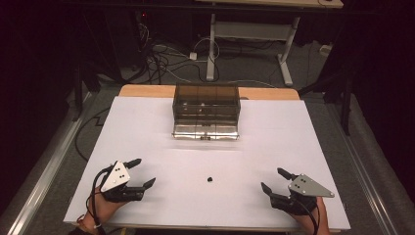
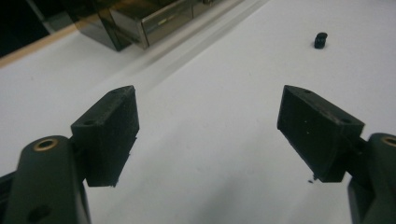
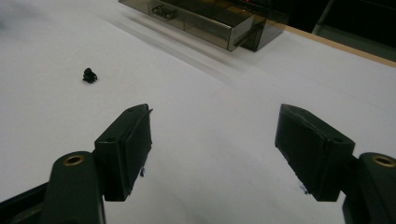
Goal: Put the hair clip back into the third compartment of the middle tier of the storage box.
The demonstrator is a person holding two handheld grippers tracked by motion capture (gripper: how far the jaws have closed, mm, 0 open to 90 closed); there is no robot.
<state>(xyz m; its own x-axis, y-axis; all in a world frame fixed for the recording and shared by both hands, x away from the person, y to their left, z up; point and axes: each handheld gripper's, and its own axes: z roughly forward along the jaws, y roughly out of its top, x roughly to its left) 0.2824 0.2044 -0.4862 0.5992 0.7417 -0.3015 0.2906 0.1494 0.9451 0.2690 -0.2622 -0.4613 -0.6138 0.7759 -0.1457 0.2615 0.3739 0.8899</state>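
A small black object (image 1: 209, 179) lies on the white table surface (image 1: 205, 156) between my two grippers, near the front; it shows too in the left gripper view (image 2: 320, 40) and the right gripper view (image 3: 89, 75). My left gripper (image 1: 142, 172) rests at the front left, open, nothing between its jaws (image 2: 205, 135). My right gripper (image 1: 276, 180) rests at the front right, open and empty as well (image 3: 212, 149). A smoky transparent drawer box (image 1: 206, 111) stands at the back middle with its lowest drawer (image 1: 205, 131) pulled out.
The white sheet covers a wooden tabletop (image 1: 147, 90) whose edge shows at the back. Beyond it, cables (image 1: 161, 58) lie on the floor by a desk frame (image 1: 244, 34). Metal rails run along both sides of the table.
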